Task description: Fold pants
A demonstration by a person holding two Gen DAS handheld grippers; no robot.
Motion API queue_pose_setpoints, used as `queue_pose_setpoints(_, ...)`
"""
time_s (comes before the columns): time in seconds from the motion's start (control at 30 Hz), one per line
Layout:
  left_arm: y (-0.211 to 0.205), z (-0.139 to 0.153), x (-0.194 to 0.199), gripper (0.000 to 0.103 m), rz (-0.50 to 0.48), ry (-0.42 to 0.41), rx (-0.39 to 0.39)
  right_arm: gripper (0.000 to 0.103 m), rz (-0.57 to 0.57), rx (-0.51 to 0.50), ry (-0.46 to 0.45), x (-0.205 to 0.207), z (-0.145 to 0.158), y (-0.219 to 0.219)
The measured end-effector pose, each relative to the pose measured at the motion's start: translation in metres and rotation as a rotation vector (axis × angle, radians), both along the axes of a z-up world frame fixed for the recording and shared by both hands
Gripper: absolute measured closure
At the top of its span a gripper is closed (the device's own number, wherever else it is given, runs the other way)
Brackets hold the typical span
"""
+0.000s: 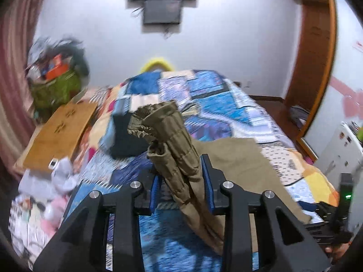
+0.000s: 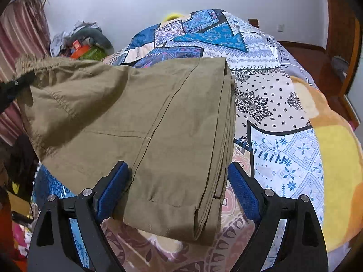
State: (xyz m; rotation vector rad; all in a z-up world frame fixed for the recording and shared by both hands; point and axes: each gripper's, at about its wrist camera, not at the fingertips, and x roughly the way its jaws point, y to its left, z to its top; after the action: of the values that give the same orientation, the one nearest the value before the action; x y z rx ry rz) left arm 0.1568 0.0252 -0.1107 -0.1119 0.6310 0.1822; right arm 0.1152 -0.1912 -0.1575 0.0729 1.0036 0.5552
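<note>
The khaki pants (image 2: 136,113) lie partly folded on the patchwork bedspread (image 2: 272,113). My left gripper (image 1: 181,179) is shut on the pants' bunched elastic waistband (image 1: 168,136) and holds it up above the bed. The rest of the pants (image 1: 238,158) trails down to the right in the left wrist view. My right gripper (image 2: 179,176) is open, its blue pads (image 2: 113,183) astride the folded leg end, which rests flat on the bed. The left gripper (image 2: 13,88) shows at the left edge of the right wrist view, gripping the waistband (image 2: 34,65).
A dark folded garment (image 1: 129,136) lies on the bed beyond the waistband. A wooden board (image 1: 61,133) and a pile of clothes (image 1: 45,192) sit to the left. A cluttered green bag (image 1: 54,86) stands by the curtain. A wooden door frame (image 1: 317,68) is at right.
</note>
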Motion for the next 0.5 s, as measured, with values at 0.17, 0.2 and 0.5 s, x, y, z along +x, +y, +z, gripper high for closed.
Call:
queue_pose_setpoints(0.17,-0.028,0.011,0.021,0.076,-0.163,0.019,-0.116,0.013,0.006,0.015,-0.011,-0.002,-0.001,0.0)
queue_pose_setpoints(0.2,-0.034,0.011,0.026,0.076,-0.186,0.027,-0.134,0.013,0.006,0.022,-0.009,-0.003,-0.001,-0.001)
queue_pose_setpoints(0.5,-0.1,-0.012,0.057,0.076,-0.334,0.127,-0.158,0.014,0.036,0.053,-0.009,-0.001,-0.002,-0.007)
